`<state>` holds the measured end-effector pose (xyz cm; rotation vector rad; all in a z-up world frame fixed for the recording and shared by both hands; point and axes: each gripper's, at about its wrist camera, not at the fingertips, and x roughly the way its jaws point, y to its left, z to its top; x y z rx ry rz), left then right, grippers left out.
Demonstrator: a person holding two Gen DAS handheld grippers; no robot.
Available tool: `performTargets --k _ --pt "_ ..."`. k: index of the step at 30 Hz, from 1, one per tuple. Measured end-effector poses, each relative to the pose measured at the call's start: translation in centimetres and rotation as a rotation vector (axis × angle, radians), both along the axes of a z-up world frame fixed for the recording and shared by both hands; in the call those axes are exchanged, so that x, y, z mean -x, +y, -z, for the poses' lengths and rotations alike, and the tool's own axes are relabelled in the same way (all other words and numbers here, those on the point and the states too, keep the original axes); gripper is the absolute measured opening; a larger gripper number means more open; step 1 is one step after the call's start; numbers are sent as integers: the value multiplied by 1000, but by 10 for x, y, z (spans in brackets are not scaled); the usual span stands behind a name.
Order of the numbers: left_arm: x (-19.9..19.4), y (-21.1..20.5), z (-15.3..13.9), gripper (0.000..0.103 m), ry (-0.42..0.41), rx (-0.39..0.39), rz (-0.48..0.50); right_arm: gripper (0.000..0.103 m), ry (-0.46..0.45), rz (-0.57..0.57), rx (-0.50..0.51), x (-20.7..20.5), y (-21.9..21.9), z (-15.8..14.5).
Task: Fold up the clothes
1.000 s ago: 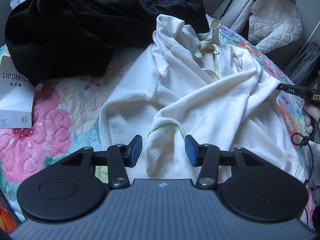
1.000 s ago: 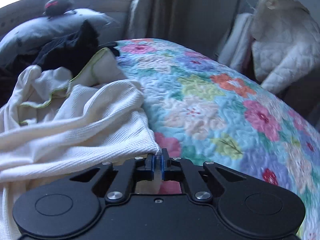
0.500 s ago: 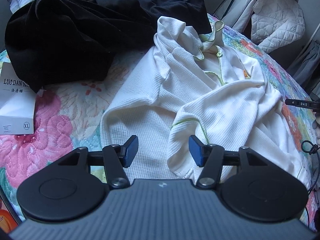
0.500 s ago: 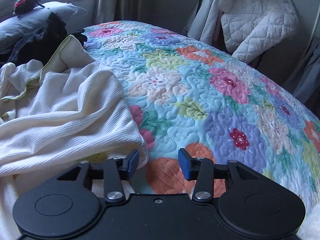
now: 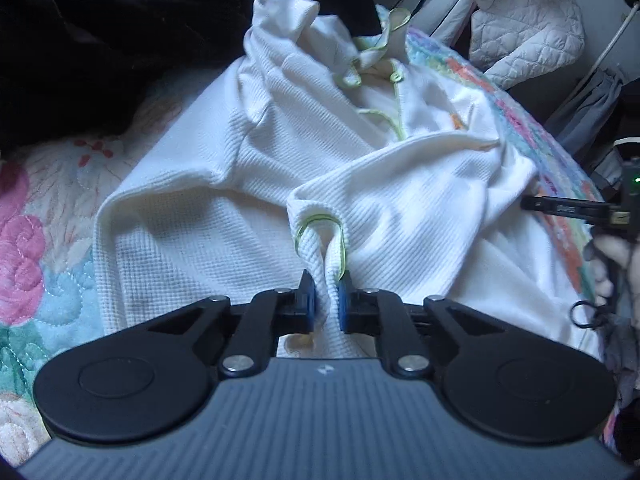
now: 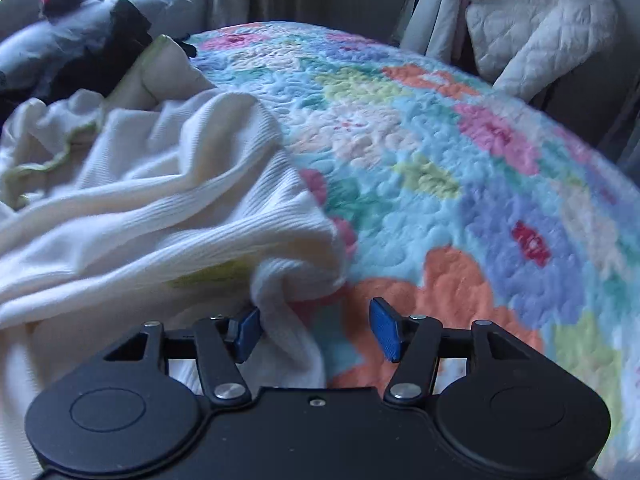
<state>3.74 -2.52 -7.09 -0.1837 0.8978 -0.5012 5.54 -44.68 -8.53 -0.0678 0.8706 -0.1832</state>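
cream waffle-knit shirt with green piping (image 5: 248, 184): rumpled on floral quilt (image 6: 460, 152), folding unfinished | left gripper (image 5: 327, 300): clamps green-edged cuff | right gripper (image 6: 316, 330): released, hem seemingly between pads

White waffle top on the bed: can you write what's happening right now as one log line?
left gripper: shut on green-trimmed cuff of white waffle-knit top | right gripper: open at top's edge | floral quilt: under top

Cream waffle-knit top (image 5: 280, 184), green-piped, crumpled on floral quilt (image 6: 440, 160), sleeve cuff pinched.
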Motion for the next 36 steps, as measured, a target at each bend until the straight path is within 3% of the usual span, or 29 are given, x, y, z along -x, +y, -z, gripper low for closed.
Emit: performTargets --k 2,4,6,8,11,12,14,16,20,23,24,25,26,27,28,29,31,32,34,35,36 --pt "9 3 -23 10 -94 -41 -37 18 -20 4 -85 1 -8 -5" --pt "15 22 -38 10 -122 -33 -103 18 -55 42 -106 15 -15 -15" --pt "19 40 -46 10 -124 -42 -156 18 -36 83 -53 27 -22 -13" --pt "15 49 -33 10 -70 -77 -155 20 -21 115 -33 38 -28 -13" --pt "2 59 -12 14 55 -9 -172 23 -31 140 -111 54 -36 -23" --pt "-2 62 -11 14 77 18 -182 26 -59 117 -156 58 -33 -37" --pt "-2 66 -27 27 25 9 -194 29 -118 40 -243 61 -22 -68" --pt "0 72 -49 53 -42 -3 -210 36 -149 -86 -281 58 -1 -111" --pt "2 86 -97 65 -151 21 -234 62 -208 -293 -314 56 38 -190" --pt "-6 87 -125 71 -201 -15 -238 75 -255 -422 -339 56 62 -243" --pt "-10 85 -133 78 -222 -38 -231 86 -271 -465 -347 56 70 -261" --pt "-15 82 -137 91 -241 -53 -213 91 -287 -508 -354 56 79 -279" --pt "-22 78 -138 101 -254 -39 -170 100 -303 -551 -362 56 87 -296" --pt "-32 76 -136 103 -258 40 -90 103 -328 -558 -351 52 92 -304" --pt "-46 74 -130 103 -236 128 -13 103 -357 -552 -332 46 97 -307" --pt "-66 68 -121 103 -170 166 14 103 -390 -525 -300 36 102 -305" --pt "-99 52 -105 103 -127 94 -42 103 -430 -468 -221 10 110 -296" --pt "-114 44 -96 103 -113 49 -75 103 -397 -479 -190 -9 111 -287" --pt "-139 31 -80 101 -118 4 -118 86 -310 -517 -154 -48 110 -263" --pt "-151 27 -72 100 -102 12 -134 68 -262 -506 -155 -68 105 -249" --pt "-163 23 -63 94 -79 28 -148 59 -214 -485 -158 -88 100 -235"
